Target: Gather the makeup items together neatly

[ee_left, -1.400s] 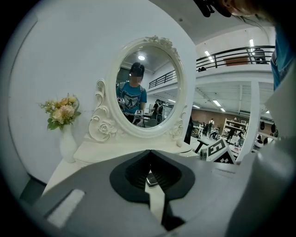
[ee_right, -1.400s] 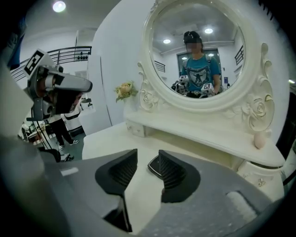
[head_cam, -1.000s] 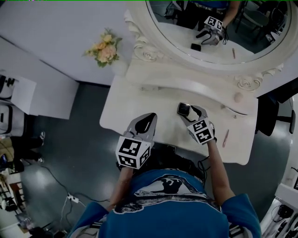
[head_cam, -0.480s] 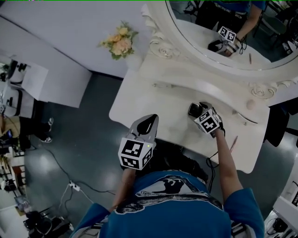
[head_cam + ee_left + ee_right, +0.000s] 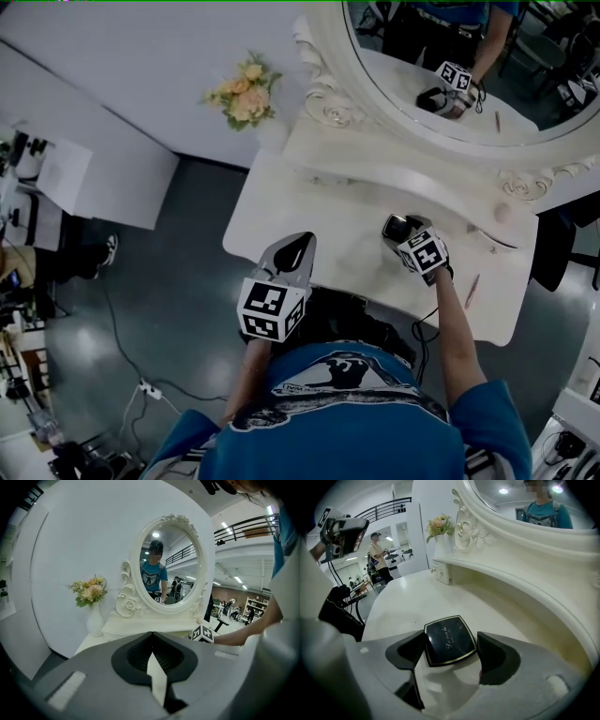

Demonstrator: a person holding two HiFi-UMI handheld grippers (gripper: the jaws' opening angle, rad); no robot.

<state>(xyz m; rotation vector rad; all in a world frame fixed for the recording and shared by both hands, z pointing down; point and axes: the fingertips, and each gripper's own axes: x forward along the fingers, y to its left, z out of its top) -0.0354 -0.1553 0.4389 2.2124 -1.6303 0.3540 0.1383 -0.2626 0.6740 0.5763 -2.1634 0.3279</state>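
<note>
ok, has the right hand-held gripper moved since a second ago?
Yes. Against the pink pencil, the right hand-held gripper has shifted toward the mirror; its jaws have just been opening, black compact between them.

The head view looks steeply down from above the person's shoulders onto the whole white tabletop (image 5: 319,211), with the mirror (image 5: 469,66) at its top edge. The left tool (image 5: 298,242) view sits low at the tabletop's near edge and faces almost level at the mirror from well back. The right tool (image 5: 398,225) view tilts down, close over the tabletop, with a black compact (image 5: 449,639) right before the lens. All three views share the mirror, the flowers (image 5: 246,92) and the tabletop.
</note>
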